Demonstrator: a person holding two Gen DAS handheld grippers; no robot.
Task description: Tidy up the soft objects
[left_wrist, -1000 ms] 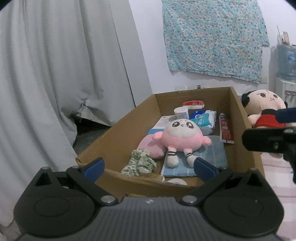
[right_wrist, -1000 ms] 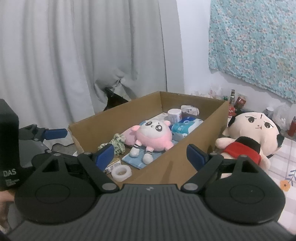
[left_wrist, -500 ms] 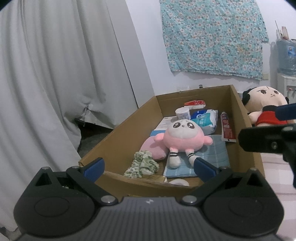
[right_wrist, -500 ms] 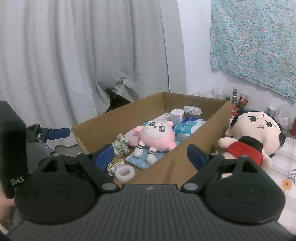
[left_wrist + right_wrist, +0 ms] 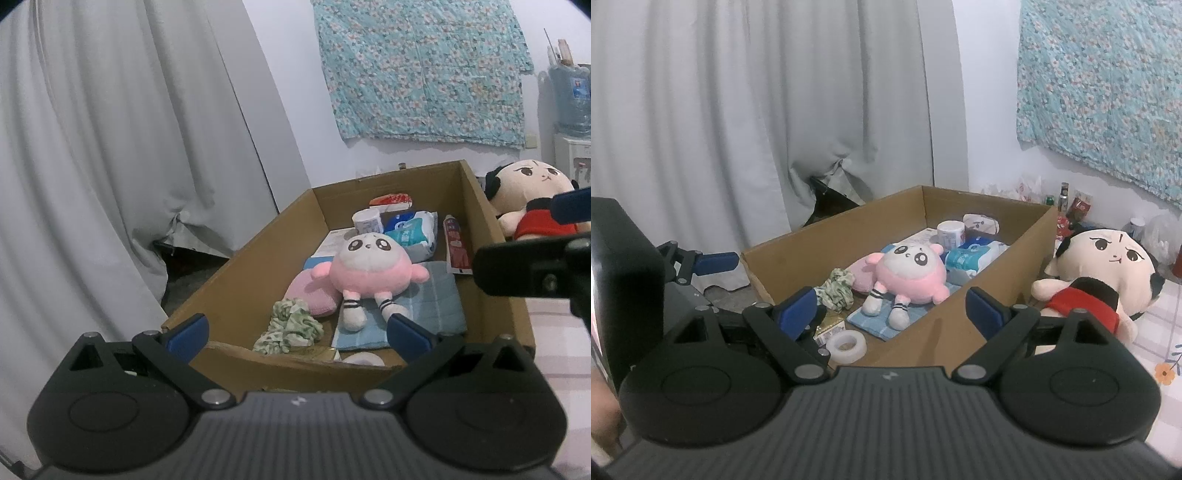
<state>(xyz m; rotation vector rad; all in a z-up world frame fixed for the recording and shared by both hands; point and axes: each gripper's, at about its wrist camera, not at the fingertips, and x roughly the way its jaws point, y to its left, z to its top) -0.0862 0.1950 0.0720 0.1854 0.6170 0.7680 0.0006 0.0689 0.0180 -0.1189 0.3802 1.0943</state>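
A pink and white plush lies on a blue cloth inside an open cardboard box. Beside it are a green scrunchie and a pink cushion. A large cream plush in a red top sits outside the box on the right. My left gripper hangs open before the box's near wall, holding nothing. My right gripper is open too, above the box's near corner, with nothing between its fingers.
The box also holds tissue packs, a small white tub, a red tube and a tape roll. Grey curtains hang at the left. A floral cloth covers the wall. Bottles stand behind the box.
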